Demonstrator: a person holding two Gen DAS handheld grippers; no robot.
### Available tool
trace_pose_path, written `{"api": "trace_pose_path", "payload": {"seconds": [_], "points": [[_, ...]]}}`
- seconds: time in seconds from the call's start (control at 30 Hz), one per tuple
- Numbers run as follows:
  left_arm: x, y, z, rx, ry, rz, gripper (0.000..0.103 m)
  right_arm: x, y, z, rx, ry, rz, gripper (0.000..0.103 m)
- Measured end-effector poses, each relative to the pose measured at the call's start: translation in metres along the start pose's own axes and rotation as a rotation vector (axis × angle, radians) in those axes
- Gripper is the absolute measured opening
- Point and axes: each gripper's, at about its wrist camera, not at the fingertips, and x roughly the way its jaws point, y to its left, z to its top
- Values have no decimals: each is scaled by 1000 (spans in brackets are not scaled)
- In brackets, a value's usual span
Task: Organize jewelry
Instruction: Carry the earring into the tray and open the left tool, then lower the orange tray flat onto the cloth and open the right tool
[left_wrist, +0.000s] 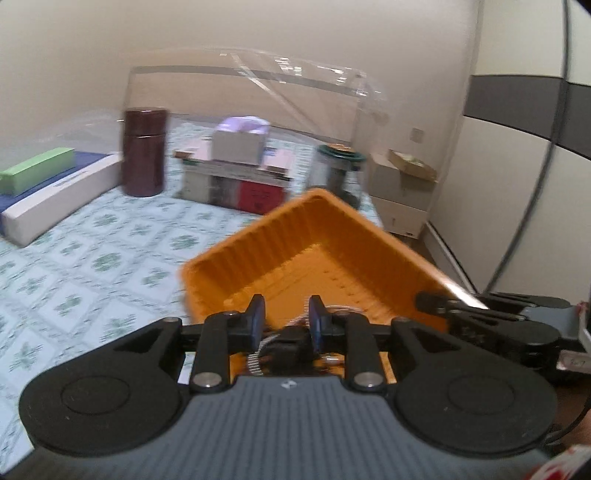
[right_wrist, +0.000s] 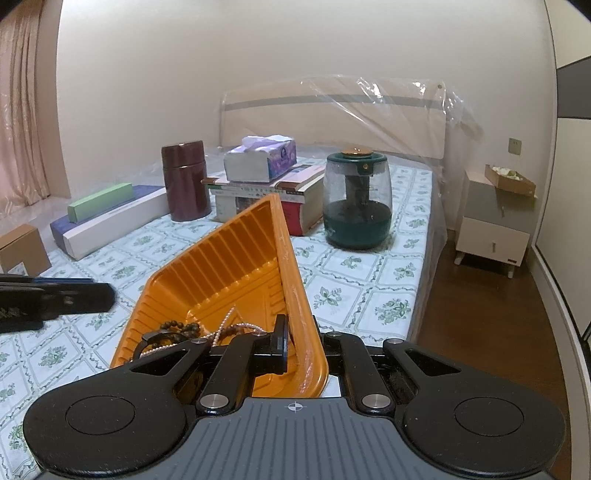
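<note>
An orange ribbed plastic tray (right_wrist: 221, 258) is tilted up off the patterned bed sheet. My right gripper (right_wrist: 299, 347) is shut on its right rim, one finger inside the wall and the other hidden behind it. In the tray's low corner lie a dark bead bracelet (right_wrist: 181, 326) and a pearl strand (right_wrist: 236, 325). In the left wrist view the tray (left_wrist: 295, 240) fills the middle, and my left gripper (left_wrist: 287, 315) hovers at its near edge, jaws a little apart with nothing between the tips. A silver chain (left_wrist: 255, 360) shows under it. The left gripper (right_wrist: 107, 295) also appears left of the tray.
At the back of the bed stand a maroon canister (right_wrist: 186, 181), a tissue box (right_wrist: 260, 160) on stacked books, a green glass jar (right_wrist: 356, 206) and long flat boxes (right_wrist: 107, 218). The bed's edge and wooden floor (right_wrist: 480, 314) are on the right, with a nightstand (right_wrist: 495, 225).
</note>
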Motion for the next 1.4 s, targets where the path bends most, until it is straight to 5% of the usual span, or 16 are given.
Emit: {"api": "trace_pose_path", "payload": {"seconds": [0.43,0.77,1.07,1.23,1.4], "points": [[-60,72,-48,-117,42,286,23,16,-27,-7,77,37,47,8],[-77,75,-81,-165,98,333,24,59,-87,-22,314,169,175,8],[-79,65,-87,-160,117,329,37,39,-107,-41,467,136,221,10],[-83,57,-91,-167,125,324,56,1,-101,-36,452,23,175,67],[-90,50,-94,-193,126,329,81,-31,-75,-15,339,11,121,75]]}}
